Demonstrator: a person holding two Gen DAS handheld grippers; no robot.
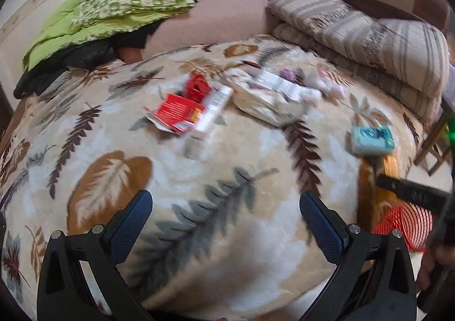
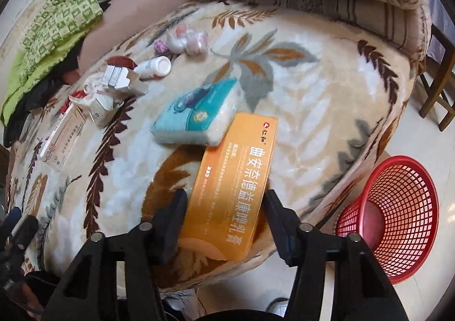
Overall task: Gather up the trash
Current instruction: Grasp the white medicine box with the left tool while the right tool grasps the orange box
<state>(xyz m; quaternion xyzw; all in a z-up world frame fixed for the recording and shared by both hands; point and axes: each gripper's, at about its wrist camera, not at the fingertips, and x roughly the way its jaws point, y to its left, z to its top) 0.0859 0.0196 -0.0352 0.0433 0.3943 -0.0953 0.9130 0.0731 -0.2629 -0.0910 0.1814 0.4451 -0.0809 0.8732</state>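
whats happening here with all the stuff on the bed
A person is clearing trash off a leaf-patterned blanket with a tool in each hand. The right tool straddles an orange medicine box, its pads not clearly pressing on it. A red mesh basket waits on the floor. The left tool is open and empty, facing more wrappers.

Long box [image 2: 233,184] lies on the blanket [image 2: 312,99] — tissue pack [image 2: 196,119] touching its far end, basket [image 2: 398,218] on the floor, right.

The left claw [image 1: 226,207] hangs open over the leaf-patterned blanket [image 1: 199,178]; a red carton [image 1: 177,116] lies farther off.
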